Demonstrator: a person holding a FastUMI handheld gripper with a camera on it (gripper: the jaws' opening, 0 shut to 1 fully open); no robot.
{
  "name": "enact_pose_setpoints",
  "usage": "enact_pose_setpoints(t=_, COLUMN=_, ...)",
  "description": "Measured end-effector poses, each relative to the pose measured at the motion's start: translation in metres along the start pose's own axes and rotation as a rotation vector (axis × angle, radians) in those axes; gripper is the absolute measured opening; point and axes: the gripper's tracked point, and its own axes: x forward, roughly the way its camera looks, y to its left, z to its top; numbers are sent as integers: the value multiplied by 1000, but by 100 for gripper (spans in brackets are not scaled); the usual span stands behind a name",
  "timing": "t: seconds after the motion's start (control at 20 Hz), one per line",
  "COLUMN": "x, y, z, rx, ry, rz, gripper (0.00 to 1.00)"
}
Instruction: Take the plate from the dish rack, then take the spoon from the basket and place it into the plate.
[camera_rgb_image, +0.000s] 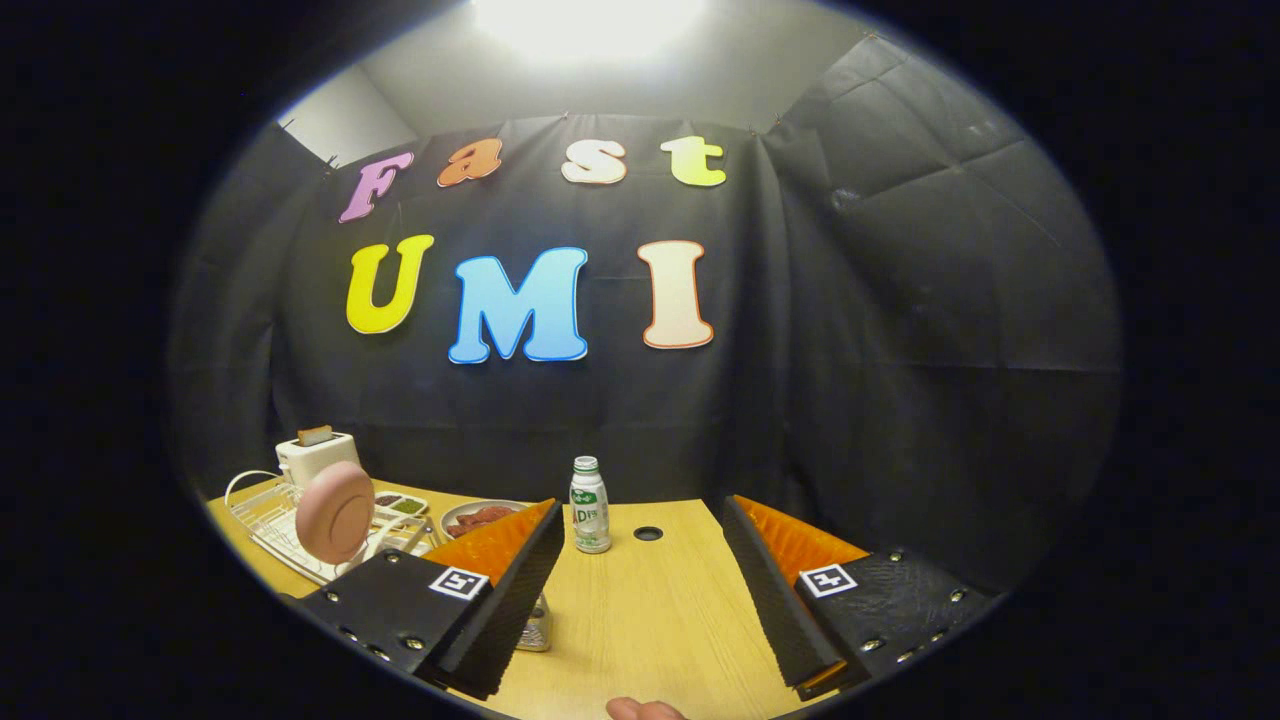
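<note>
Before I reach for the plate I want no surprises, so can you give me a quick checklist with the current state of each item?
1. Tongs open, nothing held: ok.
2. Pink plate standing upright in the white dish rack: ok.
3. Tongs lined up on the plate: not ok, it sits off beyond the left finger.
4. Bottle just ahead between the fingers, apart from the rack: ok.
5. Spoon and basket located: cannot tell.

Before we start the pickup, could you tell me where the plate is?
The pink plate stands upright in the white dish rack, beyond the open gripper off its left finger, in front of the toaster.
</note>
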Motion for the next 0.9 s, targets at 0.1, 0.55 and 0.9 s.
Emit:
enact_pose_setpoints(t=0.1, x=-7, y=24, z=15, rx=6, ry=4, rz=21, gripper=97)
enact_pose_setpoints(t=0.55, x=-11, y=106, z=52, rx=14, ry=6, rz=89, gripper=97)
enact_pose_setpoints(t=0.9, x=3, y=183, z=57, rx=7, ry=123, rz=163, gripper=97)
